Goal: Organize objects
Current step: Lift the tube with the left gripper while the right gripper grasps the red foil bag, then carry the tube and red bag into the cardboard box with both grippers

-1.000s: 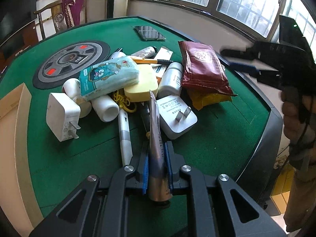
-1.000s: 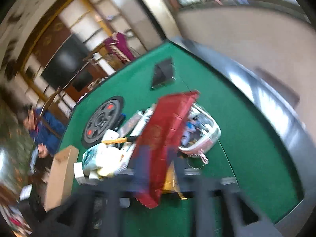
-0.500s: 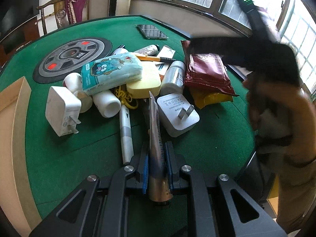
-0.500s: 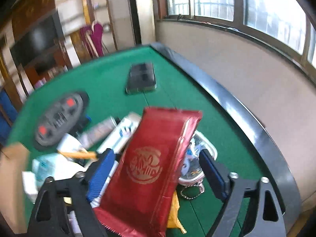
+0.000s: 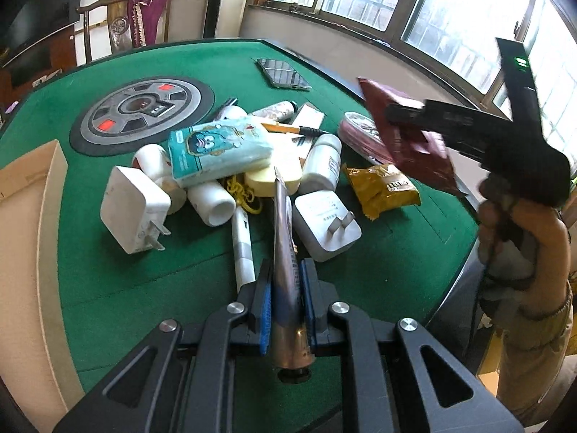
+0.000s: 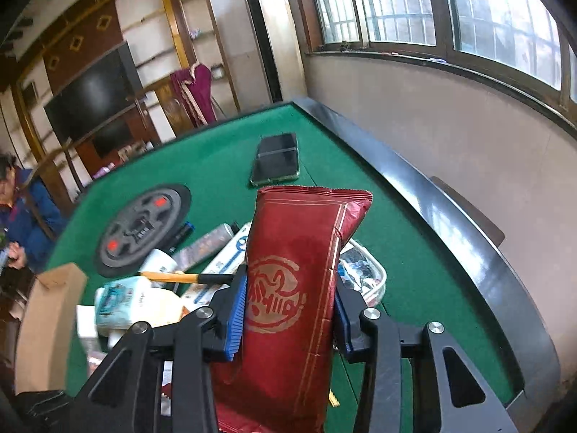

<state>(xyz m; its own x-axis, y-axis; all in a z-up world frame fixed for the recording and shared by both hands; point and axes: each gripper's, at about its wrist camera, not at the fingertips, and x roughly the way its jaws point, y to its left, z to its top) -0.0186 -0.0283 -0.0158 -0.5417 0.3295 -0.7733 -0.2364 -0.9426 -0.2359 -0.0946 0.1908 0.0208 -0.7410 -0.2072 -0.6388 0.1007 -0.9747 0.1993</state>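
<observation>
A home living room: green-felt mahjong bench (image 6: 223, 166), wall-mounted television (image 6: 90, 97), wooden shelving (image 6: 158, 47), barred windows (image 6: 396, 3).

The counter (image 5: 151, 288) is green felt with a grey-and-black disc (image 5: 142, 112) bearing red squares. Ahead of the left tool (image 5: 285, 288), with its blue pads (image 5: 265, 310), lie white chargers (image 5: 131, 211), a teal cartoon-printed pack (image 5: 218, 149) and a yellow packet (image 5: 384, 187). Between the right tool's (image 6: 288, 310) fingers: a dark red packet (image 6: 292, 288) with a gold emblem.

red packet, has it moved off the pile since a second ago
Yes. The red packet has gone up and right off the yellow snack bag it covered, clamped in the right gripper.
</observation>
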